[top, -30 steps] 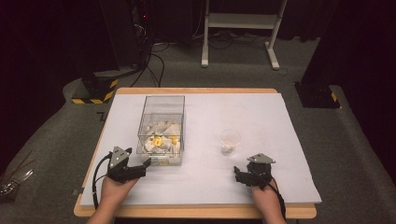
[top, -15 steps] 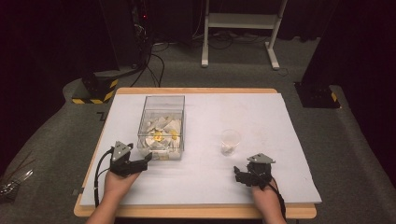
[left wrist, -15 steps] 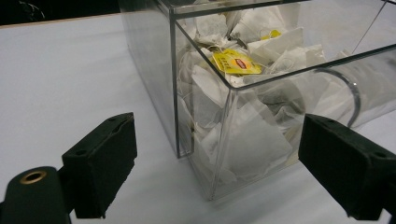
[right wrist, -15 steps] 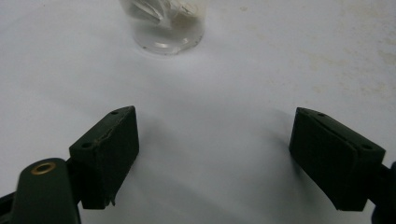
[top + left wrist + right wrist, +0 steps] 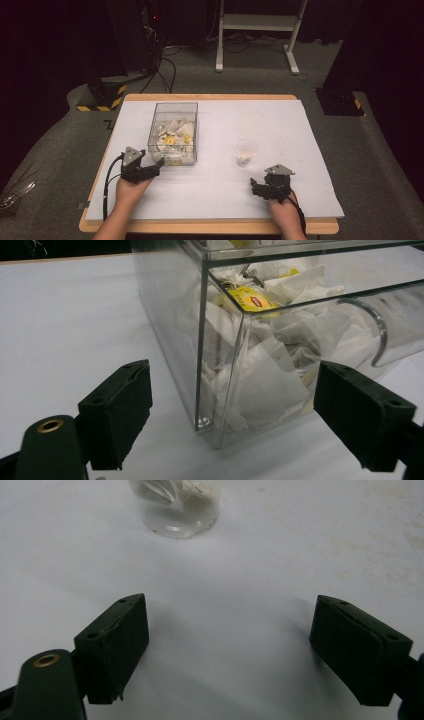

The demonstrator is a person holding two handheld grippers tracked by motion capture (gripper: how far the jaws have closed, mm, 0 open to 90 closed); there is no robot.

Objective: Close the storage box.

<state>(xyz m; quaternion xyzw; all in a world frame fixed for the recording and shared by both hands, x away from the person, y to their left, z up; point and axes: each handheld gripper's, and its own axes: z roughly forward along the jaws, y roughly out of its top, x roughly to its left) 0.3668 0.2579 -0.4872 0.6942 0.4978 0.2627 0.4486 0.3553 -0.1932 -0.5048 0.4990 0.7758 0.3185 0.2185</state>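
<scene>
Both grippers sit low on the white table cover [image 5: 300, 130] in the high view, one in each hand. My left gripper [image 5: 156, 167] points at the near left corner of the clear box [image 5: 175, 107], and its tips are just beside that corner. I see white paper tea bags [image 5: 172, 142] in the box, some with a yellow tag. My right gripper [image 5: 256, 189] rests near the front edge of the table. A small clear cup [image 5: 247, 151] stands a little way past it, apart from it.

From the left gripper view, I see the left gripper [image 5: 232, 430] with its jaws wide. They have just closed a tiny bit, and nothing is pressed between them. The near corner of the clear box [image 5: 220, 330] stands right in the gap between the two jaws, a bit farther on. I cannot tell if a pad touches the wall. Tea bags [image 5: 270, 385] are piled up against the clear wall, and a yellow tag [image 5: 250, 300] sits near the top.

From the right gripper view, I see the right gripper [image 5: 227, 650] with its jaws wide too, and bare table cover [image 5: 325, 540] between them. The clear cup [image 5: 177, 505] stands ahead of the jaws, a bit toward the left one, and does not touch them.
</scene>
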